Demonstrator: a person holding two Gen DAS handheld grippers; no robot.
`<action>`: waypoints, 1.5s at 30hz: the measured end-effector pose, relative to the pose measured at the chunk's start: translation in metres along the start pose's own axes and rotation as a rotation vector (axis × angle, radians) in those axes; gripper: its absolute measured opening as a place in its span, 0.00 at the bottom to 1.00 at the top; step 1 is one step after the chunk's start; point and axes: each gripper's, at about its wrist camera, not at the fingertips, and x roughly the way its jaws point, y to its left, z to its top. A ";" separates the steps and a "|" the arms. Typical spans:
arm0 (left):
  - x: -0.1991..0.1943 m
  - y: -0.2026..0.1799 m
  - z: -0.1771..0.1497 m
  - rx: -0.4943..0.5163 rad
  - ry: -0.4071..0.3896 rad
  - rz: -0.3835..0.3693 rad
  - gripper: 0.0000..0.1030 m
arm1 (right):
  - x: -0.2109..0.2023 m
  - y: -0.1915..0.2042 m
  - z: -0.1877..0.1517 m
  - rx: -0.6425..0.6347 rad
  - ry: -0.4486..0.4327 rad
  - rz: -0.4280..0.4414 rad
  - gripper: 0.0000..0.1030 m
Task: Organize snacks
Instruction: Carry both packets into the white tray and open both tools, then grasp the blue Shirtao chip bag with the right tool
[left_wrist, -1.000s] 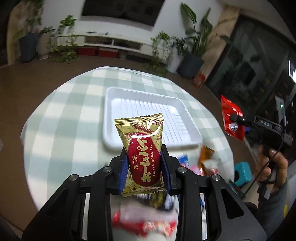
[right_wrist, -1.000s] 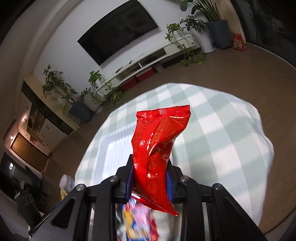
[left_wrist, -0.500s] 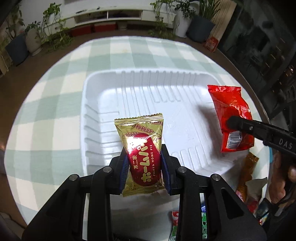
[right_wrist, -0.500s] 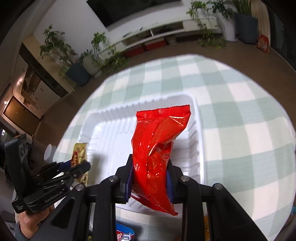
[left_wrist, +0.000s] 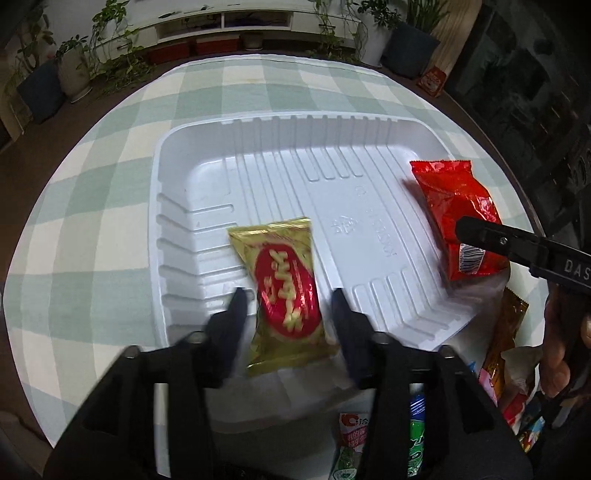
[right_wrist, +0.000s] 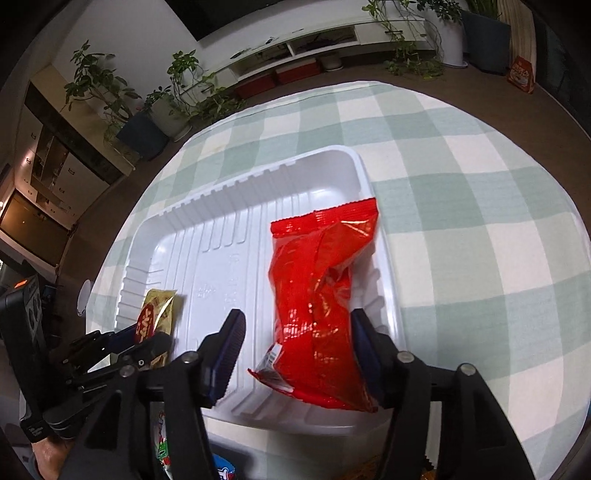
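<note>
Left wrist view shows the left gripper (left_wrist: 286, 306), whose jaws have just been opening, spread clear of the gold snack packet (left_wrist: 284, 295) lying loose between them near the white tray's (left_wrist: 258, 155) near-left corner. The right gripper (right_wrist: 295, 332) has likewise just parted its jaws around the red snack bag (right_wrist: 321, 295), which lies along the tray's right edge, its top partly over the rim. That bag could slide out onto the checked tablecloth (right_wrist: 480, 184) if a pad snags its crinkled film during withdrawal. The gold packet could likewise be dragged toward the near rim.
</note>
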 end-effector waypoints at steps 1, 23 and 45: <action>-0.003 0.001 -0.001 -0.007 -0.010 0.000 0.56 | -0.002 0.001 0.000 -0.001 -0.005 0.007 0.67; -0.148 0.039 -0.217 -0.384 -0.363 -0.247 0.93 | -0.166 0.016 -0.100 0.003 -0.442 0.267 1.00; -0.150 -0.011 -0.241 -0.218 -0.397 -0.274 0.93 | -0.152 -0.024 -0.259 0.239 -0.346 -0.058 0.73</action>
